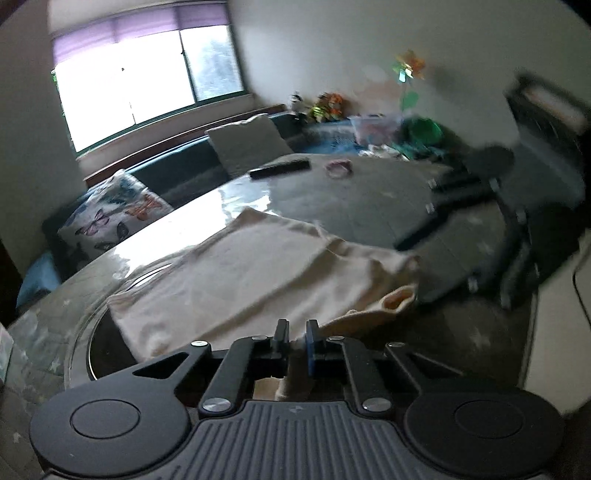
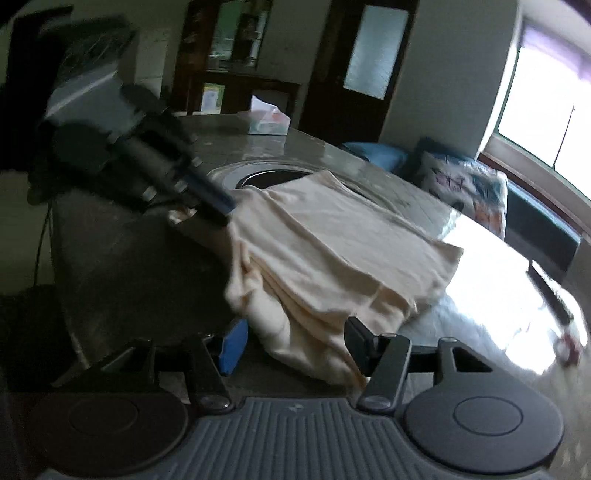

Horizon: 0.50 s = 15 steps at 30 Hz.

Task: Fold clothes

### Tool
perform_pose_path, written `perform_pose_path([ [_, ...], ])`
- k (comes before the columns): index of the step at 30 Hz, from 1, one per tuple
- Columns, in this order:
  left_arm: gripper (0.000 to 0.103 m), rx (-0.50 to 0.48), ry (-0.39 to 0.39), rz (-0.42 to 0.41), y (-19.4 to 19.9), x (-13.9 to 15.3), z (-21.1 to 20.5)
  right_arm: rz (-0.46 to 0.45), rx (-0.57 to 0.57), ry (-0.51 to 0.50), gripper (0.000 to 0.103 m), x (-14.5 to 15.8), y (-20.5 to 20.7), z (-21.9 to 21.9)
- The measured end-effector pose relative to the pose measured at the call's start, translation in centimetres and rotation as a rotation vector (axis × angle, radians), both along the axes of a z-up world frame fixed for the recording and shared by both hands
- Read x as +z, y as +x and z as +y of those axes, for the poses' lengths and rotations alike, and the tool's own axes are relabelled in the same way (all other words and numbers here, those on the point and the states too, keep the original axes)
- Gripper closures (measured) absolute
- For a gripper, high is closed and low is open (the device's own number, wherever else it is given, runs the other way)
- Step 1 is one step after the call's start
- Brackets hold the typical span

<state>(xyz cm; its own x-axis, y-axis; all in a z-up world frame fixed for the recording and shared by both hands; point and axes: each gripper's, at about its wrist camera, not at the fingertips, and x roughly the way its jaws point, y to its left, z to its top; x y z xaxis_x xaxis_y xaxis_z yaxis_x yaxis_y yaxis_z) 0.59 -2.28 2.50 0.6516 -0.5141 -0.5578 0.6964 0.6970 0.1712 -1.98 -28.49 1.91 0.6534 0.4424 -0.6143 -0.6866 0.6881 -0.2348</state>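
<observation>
glossy table [image 1: 369,206]: cream garment [image 1: 236,273] pinched in left hand-held gripper [image 1: 297,332]; right hand-held gripper [image 2: 291,343] spread around hem.

A plain cream garment [image 1: 258,269] is seen lying on the grey, glossy tabletop [image 1: 351,206], near whose far edge a black remote [image 1: 279,168] and a pink ring [image 1: 338,169] are found. A cushion [image 1: 110,214] printed with blue and orange butterflies on white is seen beyond the left edge. One black and one blue pad are shown on the left gripper [image 1: 296,334] and on the right gripper [image 2: 295,347]. A purple blind [image 1: 140,29] is hung over the window.
</observation>
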Motion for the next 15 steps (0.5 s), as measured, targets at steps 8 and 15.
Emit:
perform_pose_path([
  [8, 0.089, 0.055, -0.029, 0.042, 0.8, 0.0, 1.2, 0.022, -0.02, 0.028, 0.082, -1.0, 3.4, 1.6],
  [15, 0.055, 0.089, 0.008, -0.003, -2.0, -0.7, 2.7, 0.153, -0.072, 0.163, 0.092, 0.5, 5.5, 0.5],
])
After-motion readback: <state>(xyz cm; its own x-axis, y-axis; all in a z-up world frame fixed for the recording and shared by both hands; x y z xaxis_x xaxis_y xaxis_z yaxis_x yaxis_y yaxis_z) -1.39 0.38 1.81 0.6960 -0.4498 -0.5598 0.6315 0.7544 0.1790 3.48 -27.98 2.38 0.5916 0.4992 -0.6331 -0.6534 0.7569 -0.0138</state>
